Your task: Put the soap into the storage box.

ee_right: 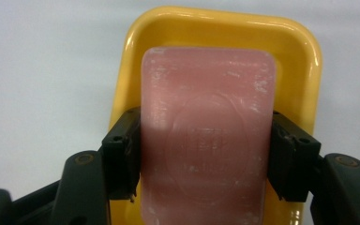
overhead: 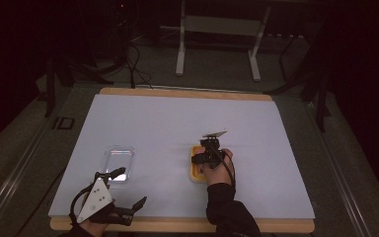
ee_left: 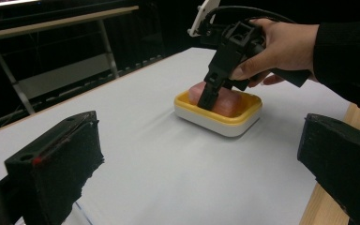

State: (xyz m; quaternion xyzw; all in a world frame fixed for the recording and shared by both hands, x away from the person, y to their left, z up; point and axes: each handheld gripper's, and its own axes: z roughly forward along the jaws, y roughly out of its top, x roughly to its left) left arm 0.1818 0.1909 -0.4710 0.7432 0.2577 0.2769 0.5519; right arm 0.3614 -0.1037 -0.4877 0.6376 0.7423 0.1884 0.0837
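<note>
A pink bar of soap [ee_right: 206, 140] lies lengthwise over a yellow soap dish [ee_right: 215, 28] with a white base. My right gripper [ee_right: 206, 154] is shut on the bar, one black pad pressed on each long side. From the left gripper view, the right gripper [ee_left: 206, 101] points steeply down into the dish [ee_left: 225, 123], and the soap [ee_left: 225, 104] sits low inside the rim; I cannot tell whether it rests on the bottom. In the high view, the right gripper [overhead: 205, 158] is at the table's middle. My left gripper [overhead: 127, 187] stands open near the front left, holding nothing.
A clear plastic tray [overhead: 118, 160] lies on the pale blue mat [overhead: 177, 118] just beyond the left gripper. The wooden table edge [overhead: 177, 224] runs along the front. A metal frame [overhead: 217, 44] stands on the floor behind the table.
</note>
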